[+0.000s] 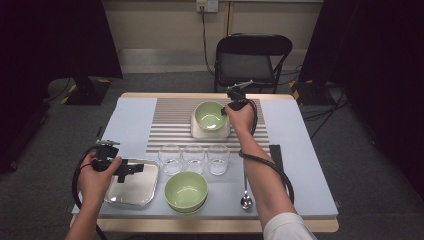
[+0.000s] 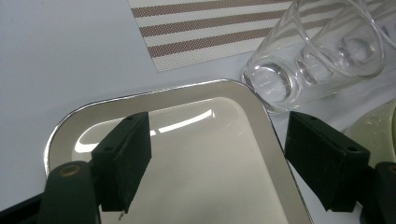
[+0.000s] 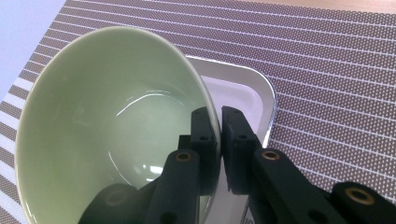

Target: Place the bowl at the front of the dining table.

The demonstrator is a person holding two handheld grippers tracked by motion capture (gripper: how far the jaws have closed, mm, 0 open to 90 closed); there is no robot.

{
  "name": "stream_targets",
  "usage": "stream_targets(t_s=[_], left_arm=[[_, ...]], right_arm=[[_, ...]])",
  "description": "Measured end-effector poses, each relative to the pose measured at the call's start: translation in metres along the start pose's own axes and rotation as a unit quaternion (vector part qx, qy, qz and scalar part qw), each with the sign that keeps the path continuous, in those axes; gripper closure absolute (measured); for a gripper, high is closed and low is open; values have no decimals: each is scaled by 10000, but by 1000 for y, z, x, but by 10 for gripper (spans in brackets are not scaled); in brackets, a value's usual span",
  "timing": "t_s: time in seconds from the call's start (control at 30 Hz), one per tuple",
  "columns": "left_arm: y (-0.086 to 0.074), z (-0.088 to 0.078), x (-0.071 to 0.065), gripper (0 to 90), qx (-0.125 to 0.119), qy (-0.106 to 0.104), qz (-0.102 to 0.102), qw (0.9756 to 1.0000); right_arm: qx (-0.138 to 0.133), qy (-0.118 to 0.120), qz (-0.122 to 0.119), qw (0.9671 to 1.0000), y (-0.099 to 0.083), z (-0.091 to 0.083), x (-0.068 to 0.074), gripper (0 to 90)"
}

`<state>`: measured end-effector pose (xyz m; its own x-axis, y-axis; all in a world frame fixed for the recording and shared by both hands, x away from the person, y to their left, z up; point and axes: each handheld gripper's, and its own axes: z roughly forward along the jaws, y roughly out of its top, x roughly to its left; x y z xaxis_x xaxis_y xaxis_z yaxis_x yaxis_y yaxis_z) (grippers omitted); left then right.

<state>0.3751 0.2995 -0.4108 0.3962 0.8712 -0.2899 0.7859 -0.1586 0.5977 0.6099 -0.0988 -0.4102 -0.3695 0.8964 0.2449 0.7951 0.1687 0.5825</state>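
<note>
**Bowl rim pinched at the far tray**

Nearest the camera, a green bowl (image 1: 186,191) sits at the table's near edge, about midway along it. Just right of it lies a spoon (image 1: 245,199), handle pointing away. Left of that bowl, a steel tray (image 1: 135,187) rests near the near left corner of the table (image 1: 300,165).

Over this tray the left gripper (image 1: 131,169) hangs with its jaws wide apart and nothing between them. In the left gripper view the tray's mirrored floor (image 2: 210,158) shows between the two black jaws, one over the tray and the other out past its rim.

Behind the near bowl, three clear glasses (image 1: 194,158) stand in a row, touching or nearly so, along the near edge of a striped mat (image 1: 172,120).

On the mat, toward the table's far edge, a second tray (image 1: 210,131) carries the far bowl (image 1: 210,115). The right gripper (image 1: 225,111) is clamped on this bowl's right rim. In the right gripper view the jaws are drawn narrow, one inside the bowl's wall (image 3: 107,116) and one outside, the rim pinched between them. There the bowl appears tilted over the tray's corner (image 3: 254,88); whether its base is clear of the tray I cannot tell.

A black chair (image 1: 252,57) stands beyond the table's far edge.
</note>
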Motion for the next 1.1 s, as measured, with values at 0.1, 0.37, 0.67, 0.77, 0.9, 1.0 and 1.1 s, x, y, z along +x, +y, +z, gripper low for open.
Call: stream_targets(t_s=[0.1,0.37,0.67,0.77,0.9,1.0,1.1], left_arm=[[0,0,0,231,2,-7,-2,10000],[0,0,0,231,-4,16,-6,10000],[0,1,-1,231,0,-4,-9,10000],[0,0,-1,231,-1,-6,-4,10000],[0,1,0,231,6,-18,-4,10000],[0,1,0,231,18,-16,3,10000],[0,1,0,231,10,-18,-10,10000]], right_arm=[[18,-22,6,10000,0,1,0,843],[-55,-101,27,9999,-2,2,-2,843],[-182,-194,-115,9996,-5,4,-1,847],[-228,-211,-117,9994,-5,4,0,847],[-279,-241,-120,9992,-5,5,1,845],[-287,-267,-151,9991,-4,6,1,844],[-312,-265,-147,9991,-4,5,1,856]])
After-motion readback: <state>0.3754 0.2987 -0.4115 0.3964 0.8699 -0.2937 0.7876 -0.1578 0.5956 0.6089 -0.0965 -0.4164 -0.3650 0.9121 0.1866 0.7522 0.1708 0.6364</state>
